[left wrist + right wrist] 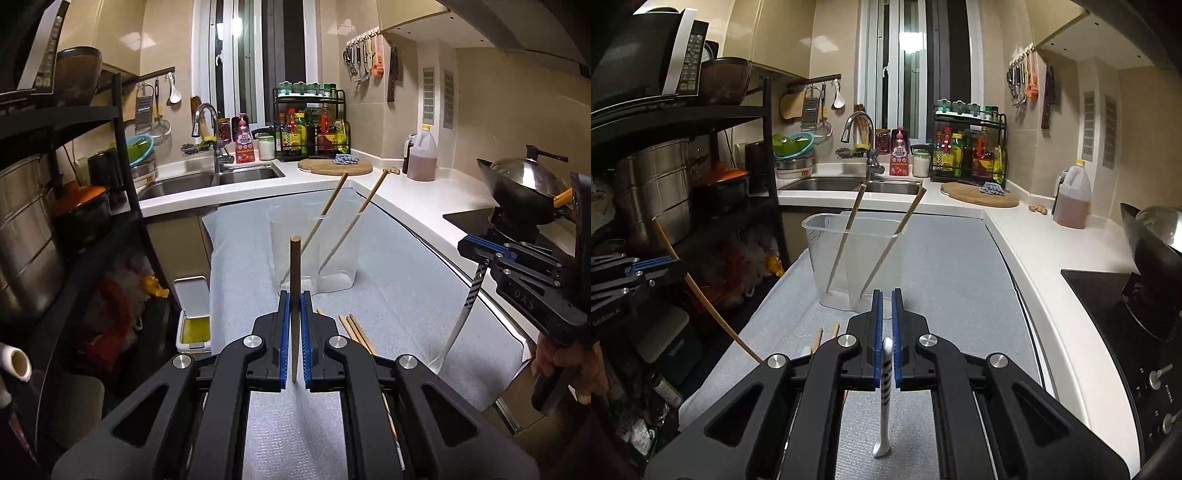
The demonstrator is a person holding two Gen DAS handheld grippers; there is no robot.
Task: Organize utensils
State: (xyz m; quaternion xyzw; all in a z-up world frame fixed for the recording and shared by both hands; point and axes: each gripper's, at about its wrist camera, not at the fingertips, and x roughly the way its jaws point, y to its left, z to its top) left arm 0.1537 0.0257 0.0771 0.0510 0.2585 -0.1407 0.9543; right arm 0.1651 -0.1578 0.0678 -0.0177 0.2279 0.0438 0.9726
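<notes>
Here the left tongs [294, 306] are clamped mid-length on a thin, stiff, light wooden chopstick [294, 266]; the right tongs [885, 308] pinch a slippery white ceramic spoon [884, 398] by its handle; both near the clear plastic container [849, 258] farther along the tabletop [960, 280].

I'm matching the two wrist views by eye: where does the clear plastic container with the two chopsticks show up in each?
Left wrist: clear plastic container at centre, just beyond the left gripper.
Right wrist: left of centre, ahead of the right gripper.
Shared landmark: the sink faucet.
</notes>
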